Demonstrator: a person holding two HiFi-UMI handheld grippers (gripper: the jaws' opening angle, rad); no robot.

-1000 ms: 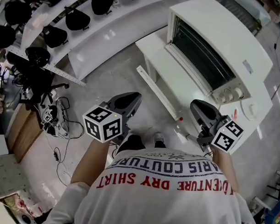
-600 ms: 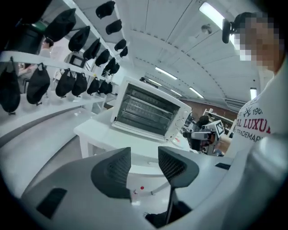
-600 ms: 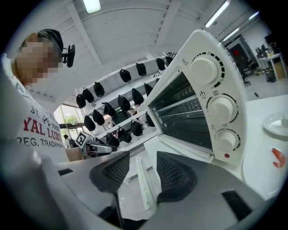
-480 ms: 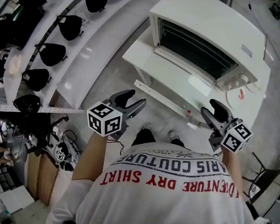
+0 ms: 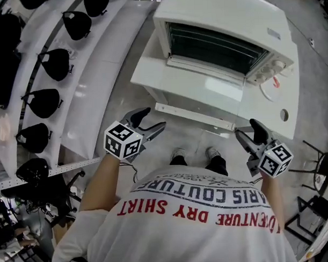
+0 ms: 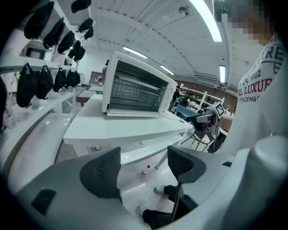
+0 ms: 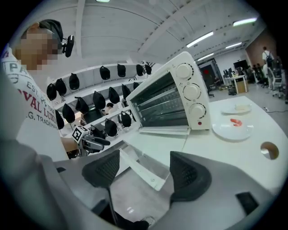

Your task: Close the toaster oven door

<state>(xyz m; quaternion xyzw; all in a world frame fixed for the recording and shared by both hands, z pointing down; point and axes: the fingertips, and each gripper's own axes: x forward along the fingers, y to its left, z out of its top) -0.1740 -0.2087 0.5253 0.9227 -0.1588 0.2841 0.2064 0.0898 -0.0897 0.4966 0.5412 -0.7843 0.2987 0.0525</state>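
The white toaster oven [image 5: 224, 23] stands on a white table [image 5: 151, 74], its glass door [image 5: 203, 91] folded down flat and open. The door's white handle bar [image 5: 193, 115] overhangs the table's near edge. My left gripper [image 5: 152, 120] hovers in front of the handle's left end, apart from it. My right gripper [image 5: 249, 131] is just off the handle's right end. Both have just been opening and stand open with nothing between the pads. The left gripper view shows the oven [image 6: 137, 87] beyond the left gripper [image 6: 143, 168]. The handle [image 7: 139, 168] lies just beyond the right gripper [image 7: 146, 170].
White curved shelves [image 5: 55, 104] with several black caps [image 5: 57, 61] run along the left. A plate [image 5: 274, 86] with a red item and a round hole [image 5: 283, 115] are on the table right of the oven. The person's shoes [image 5: 181, 153] stand below the handle.
Both grippers went from shut to open and sank lower in front of the door handle. The head view swung so the oven now sits top centre. The door stayed open.
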